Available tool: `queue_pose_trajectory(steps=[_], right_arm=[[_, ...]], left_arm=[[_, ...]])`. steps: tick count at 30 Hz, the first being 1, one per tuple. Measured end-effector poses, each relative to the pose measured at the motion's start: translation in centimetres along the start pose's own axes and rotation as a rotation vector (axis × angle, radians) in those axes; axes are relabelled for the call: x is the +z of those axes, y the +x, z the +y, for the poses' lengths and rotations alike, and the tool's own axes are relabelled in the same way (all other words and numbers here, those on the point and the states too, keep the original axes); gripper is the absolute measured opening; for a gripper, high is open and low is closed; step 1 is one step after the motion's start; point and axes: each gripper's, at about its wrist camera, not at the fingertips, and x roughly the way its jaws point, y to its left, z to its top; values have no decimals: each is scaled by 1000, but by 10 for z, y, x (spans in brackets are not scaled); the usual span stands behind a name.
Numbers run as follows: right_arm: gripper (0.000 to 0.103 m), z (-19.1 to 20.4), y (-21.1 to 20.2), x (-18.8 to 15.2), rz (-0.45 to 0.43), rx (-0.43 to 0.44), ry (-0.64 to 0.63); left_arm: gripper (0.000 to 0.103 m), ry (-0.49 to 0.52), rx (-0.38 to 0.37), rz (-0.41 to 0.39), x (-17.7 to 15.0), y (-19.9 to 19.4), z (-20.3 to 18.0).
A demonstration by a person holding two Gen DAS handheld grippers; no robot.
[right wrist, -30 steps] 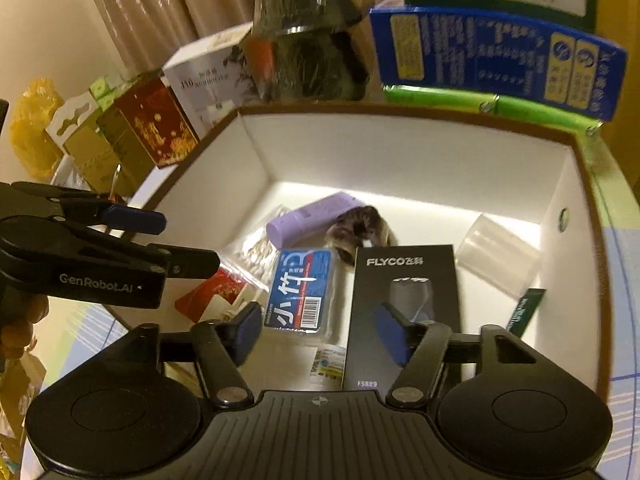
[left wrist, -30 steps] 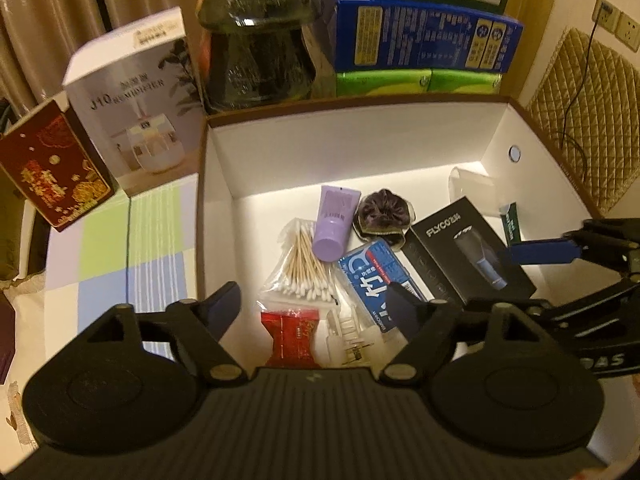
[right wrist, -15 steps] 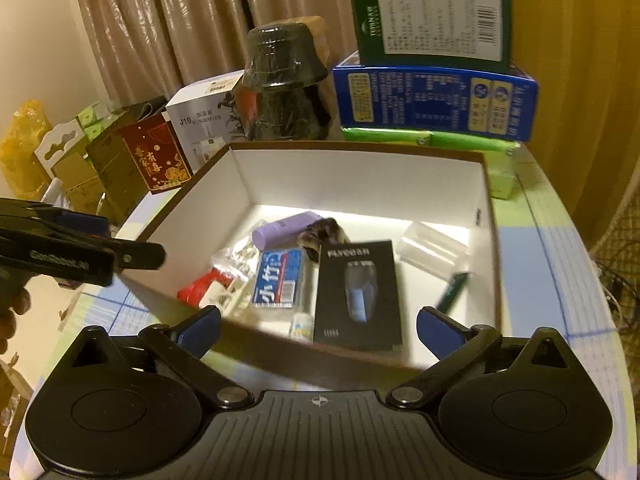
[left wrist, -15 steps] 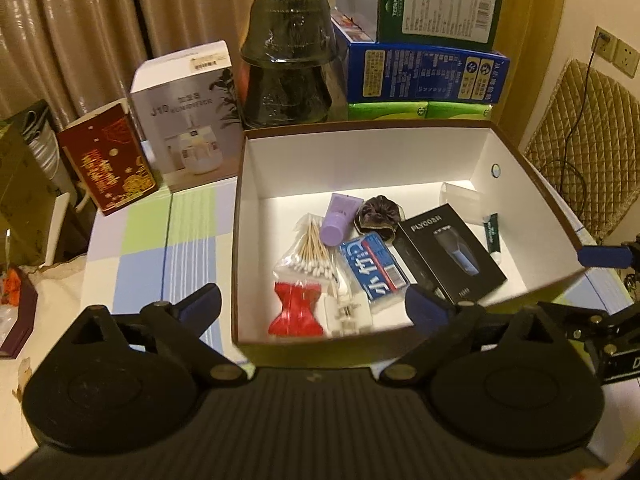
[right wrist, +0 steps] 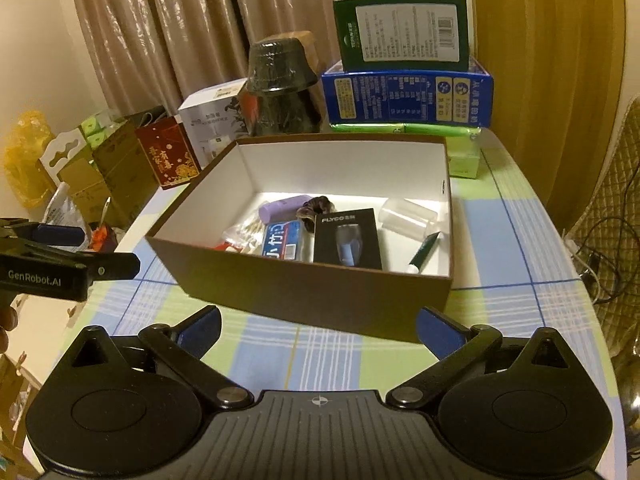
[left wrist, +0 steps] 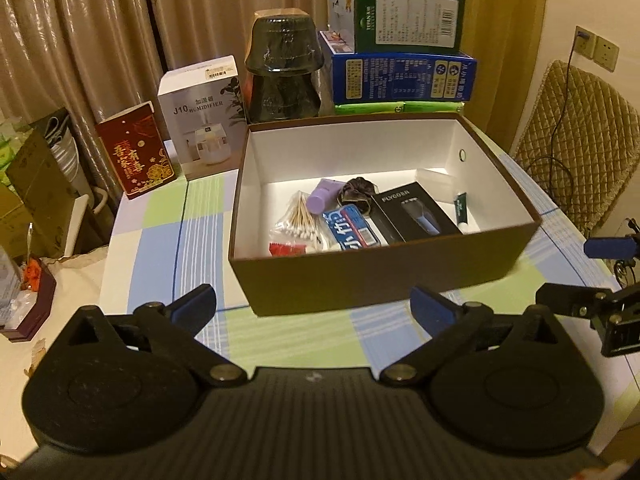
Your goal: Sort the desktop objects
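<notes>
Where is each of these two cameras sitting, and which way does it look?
Left wrist view: on the left tongs, looking forward and down at the brown cardboard box with white inside; own open blue-tipped fingers show, right tongs at right edge.
Right wrist view: on the right tongs, facing the same box from its other side; own open fingers, left tongs and a fingertip at left edge.
Shared: box, black FLYCO shaver pack, checked tablecloth.

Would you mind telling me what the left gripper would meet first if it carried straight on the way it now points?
Most likely the near brown wall of the open box. The left gripper is open and empty, aimed at that wall over bare tablecloth; depth is uncertain.
</notes>
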Motion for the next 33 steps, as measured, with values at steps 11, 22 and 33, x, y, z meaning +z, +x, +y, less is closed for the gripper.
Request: queue_pose_trajectory(steps=[11, 22, 33], right_arm=[[101, 15, -47, -36, -3, 20, -63], [101, 25, -83, -69, 0, 41, -89], [101, 32, -113, -99, 12, 50, -116]], left_arm=[[102, -1, 32, 1, -49, -54, -25], [102, -53, 50, 0, -78, -100, -42], [102, -63, 68, 1, -104, -133, -63]])
